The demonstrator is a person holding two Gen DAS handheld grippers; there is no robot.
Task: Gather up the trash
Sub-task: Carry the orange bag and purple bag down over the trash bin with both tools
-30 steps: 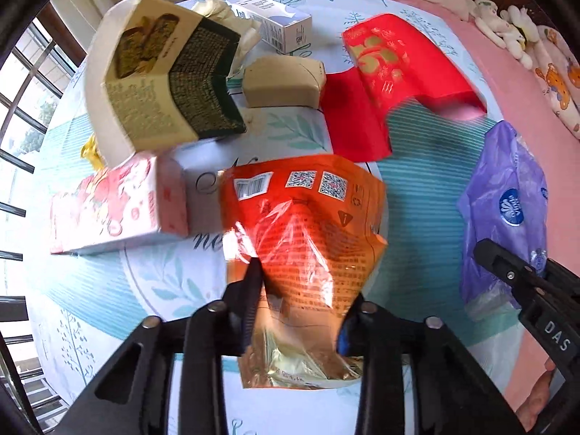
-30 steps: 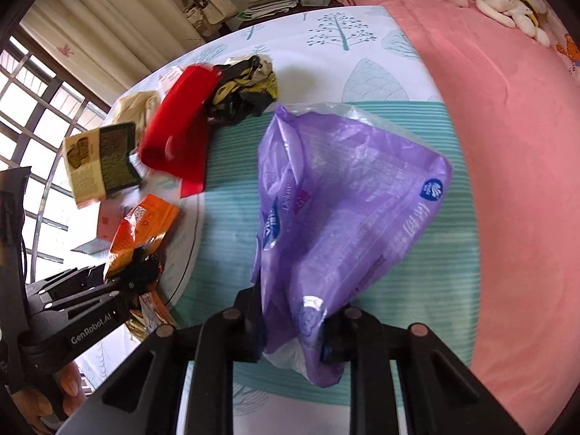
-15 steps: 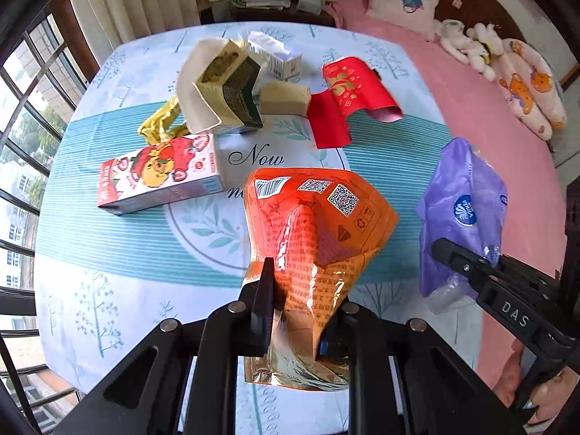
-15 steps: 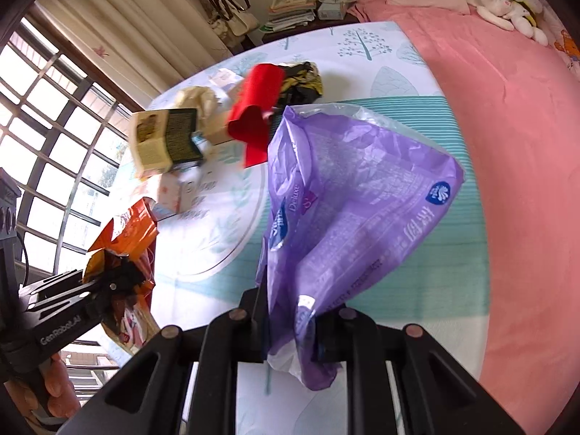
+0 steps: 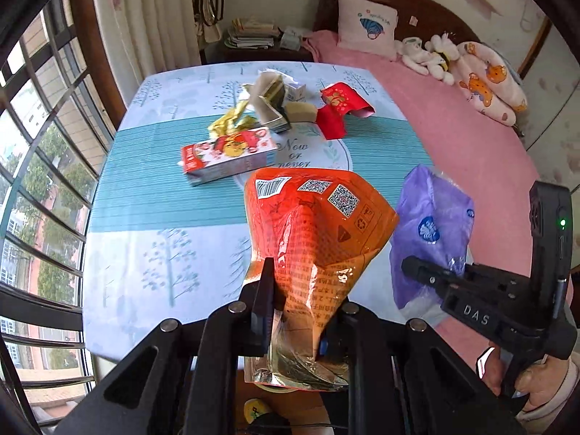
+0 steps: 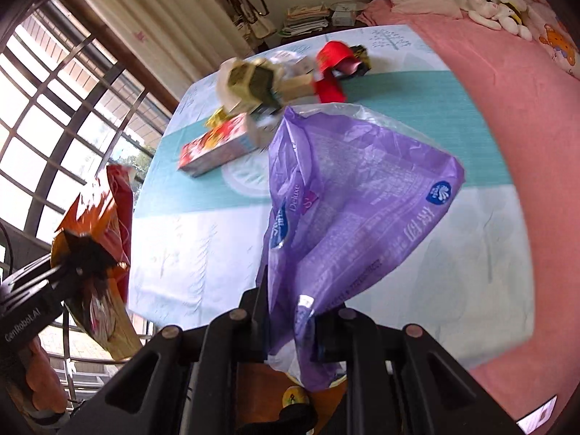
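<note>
Orange foil fills the middle of the left wrist view: an orange snack bag (image 5: 311, 239) is pinched at its crumpled lower part by the left claw (image 5: 302, 311), whose jaws are drawn narrow against the wrapper, and the bag is held clear above the near edge of the bed cover (image 5: 163, 195). In the right wrist view the same bag is seen at the far left, off the cover's edge and against the window bars.

Further back on the patterned cover, the remaining litter is seen in a loose cluster. A red and white carton (image 5: 228, 154) lies flat at its left. Behind it a yellow wrapper (image 5: 226, 125) is crumpled, and an opened cream and dark green box (image 5: 270, 105) stands tilted beside a small tan packet (image 5: 301, 110). At the right of the cluster a red paper packet (image 5: 339, 108) is folded over.

To the right, a purple plastic bag (image 6: 359, 203) is gripped at its gathered bottom by the right claw (image 6: 290, 326), its jaws closed narrowly on the film, and the bag is held above the cover near the pink bedspread (image 6: 525, 116). A hand (image 5: 533, 380) is seen on that claw's handle at the lower right of the left wrist view.
</note>
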